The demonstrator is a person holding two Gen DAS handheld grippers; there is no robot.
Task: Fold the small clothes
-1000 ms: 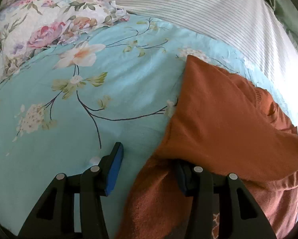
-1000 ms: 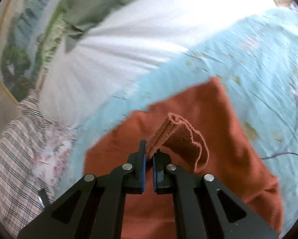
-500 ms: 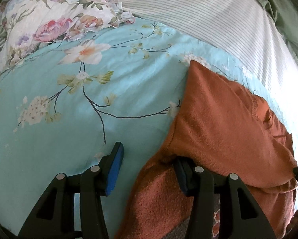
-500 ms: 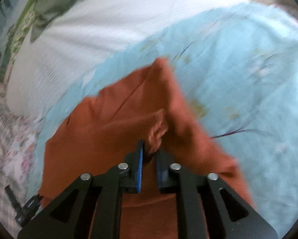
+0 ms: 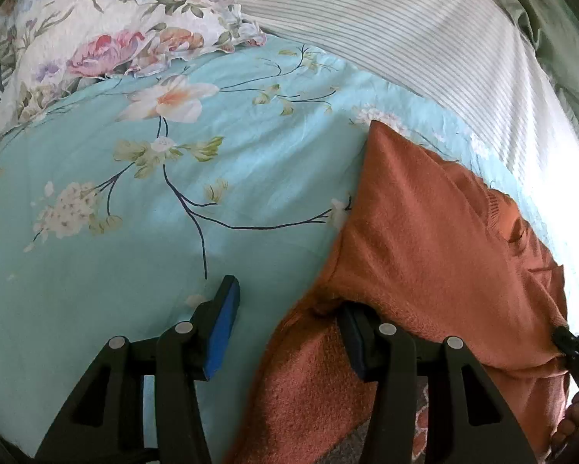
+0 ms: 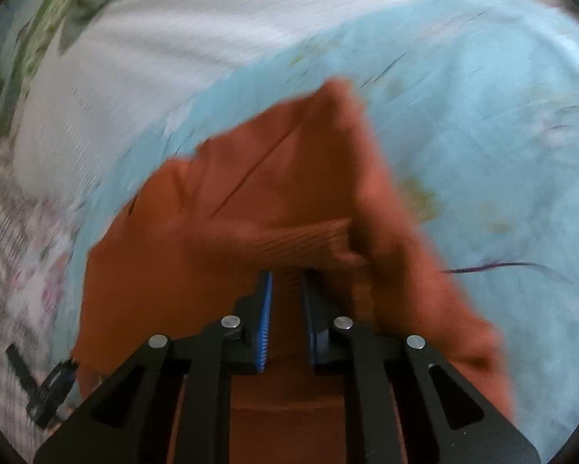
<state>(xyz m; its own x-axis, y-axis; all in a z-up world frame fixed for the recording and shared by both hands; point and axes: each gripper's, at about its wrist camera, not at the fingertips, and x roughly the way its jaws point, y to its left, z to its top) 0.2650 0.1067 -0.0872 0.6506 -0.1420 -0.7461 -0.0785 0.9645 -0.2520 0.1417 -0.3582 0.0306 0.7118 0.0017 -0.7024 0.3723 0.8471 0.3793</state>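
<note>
An orange-brown knitted garment [image 5: 436,255] lies on a turquoise floral bedsheet [image 5: 173,193], partly folded over itself. My left gripper [image 5: 289,309] is open at the garment's near left edge; its right finger is tucked under a fold, its left finger rests over bare sheet. In the blurred right wrist view the garment [image 6: 251,201] fills the middle. My right gripper [image 6: 287,290] has its jaws slightly apart, with the ribbed hem [image 6: 309,239] just ahead of the fingertips. The other gripper shows at the right edge of the left wrist view [image 5: 575,344].
A floral pillow [image 5: 115,38] lies at the far left. A white striped pillow [image 5: 405,31] lies at the back, with green fabric [image 5: 552,19] beyond it. Checked bedding [image 6: 3,232] lies at the left in the right wrist view.
My right gripper carried the ribbed hem across the garment, lowered it, and its jaws have parted slightly. The left gripper has stayed open at the garment's edge.
</note>
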